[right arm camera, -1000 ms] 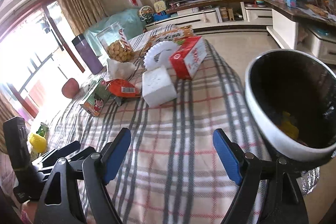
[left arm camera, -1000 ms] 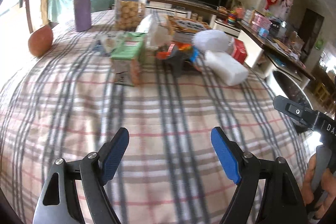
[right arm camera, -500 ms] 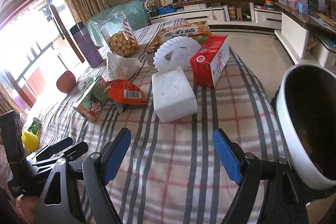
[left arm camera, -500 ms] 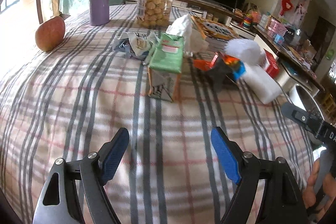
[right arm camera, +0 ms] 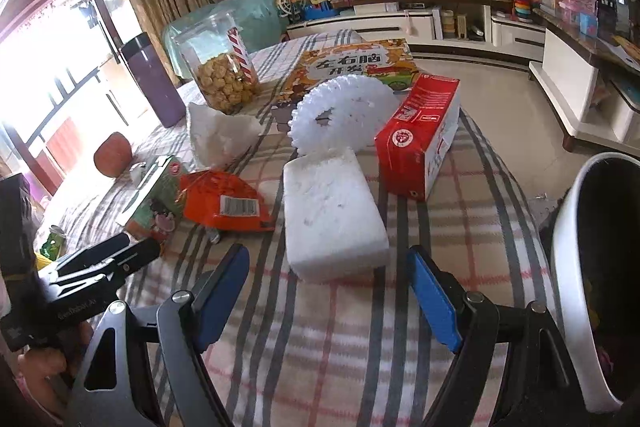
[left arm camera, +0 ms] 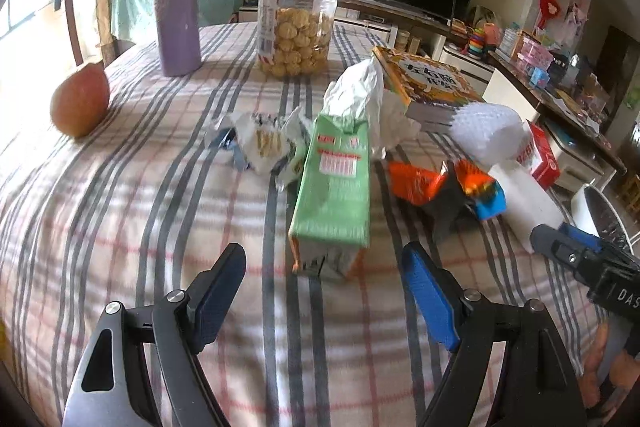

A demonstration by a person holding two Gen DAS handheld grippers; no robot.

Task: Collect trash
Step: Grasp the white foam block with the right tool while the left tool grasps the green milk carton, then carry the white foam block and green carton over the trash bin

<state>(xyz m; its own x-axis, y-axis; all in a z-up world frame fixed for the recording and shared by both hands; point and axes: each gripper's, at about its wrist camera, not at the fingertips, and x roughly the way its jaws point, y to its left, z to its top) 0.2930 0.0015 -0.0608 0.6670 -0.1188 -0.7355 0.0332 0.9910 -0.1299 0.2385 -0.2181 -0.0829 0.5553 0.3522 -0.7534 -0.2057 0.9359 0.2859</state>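
A grey-and-pink plaid cloth [left arm camera: 120, 211] covers the desk, which bears a green carton [left arm camera: 334, 199], orange wrapper [right arm camera: 224, 201], white foam block [right arm camera: 332, 215], red box [right arm camera: 420, 135] and purple flask [left arm camera: 178, 11].

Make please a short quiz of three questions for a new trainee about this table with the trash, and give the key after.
1. True or false: the left gripper holds the green carton.
2. What lies directly ahead of the right gripper? A) white foam block B) purple bottle C) snack jar
3. Fill in: the white bin stands at the table's ___ edge in the right wrist view.

Key: 1 false, both jaws stand open and empty; 2 A; 3 right.
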